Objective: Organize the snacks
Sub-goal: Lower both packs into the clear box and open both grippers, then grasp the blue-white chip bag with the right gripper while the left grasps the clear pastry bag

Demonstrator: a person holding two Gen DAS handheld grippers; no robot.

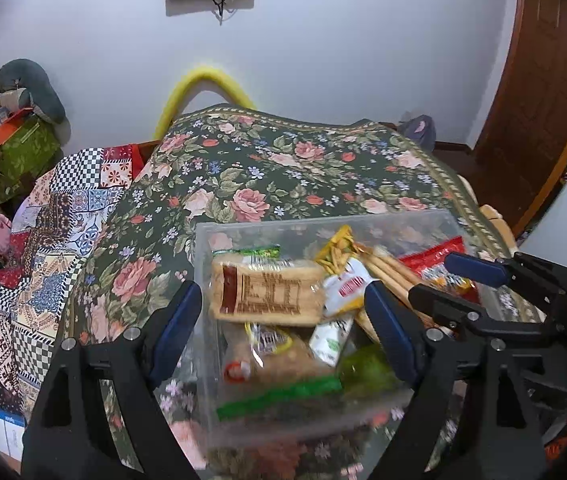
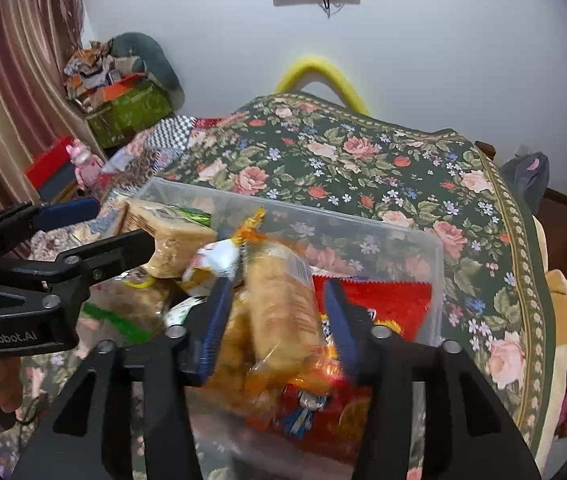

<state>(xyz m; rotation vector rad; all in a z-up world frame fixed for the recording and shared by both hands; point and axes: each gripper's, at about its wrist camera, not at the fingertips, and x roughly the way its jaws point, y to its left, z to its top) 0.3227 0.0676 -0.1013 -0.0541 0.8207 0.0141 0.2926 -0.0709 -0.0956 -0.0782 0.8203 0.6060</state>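
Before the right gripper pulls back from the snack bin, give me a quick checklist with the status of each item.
1. Clear plastic bin sits flat on the floral tablecloth: ok.
2. Right gripper has let go of the clear-wrapped biscuit pack: cannot tell; the pack lies between its fingers and contact with the pads is blurred.
3. Biscuit pack is inside the bin: ok, it rests on the other snacks.
4. Left gripper is empty: ok, open over the bin, gripping nothing.
5. The two grippers are clear of each other: ok, though they are close above the bin.
6. Tan cracker pack stays inside the bin: ok.
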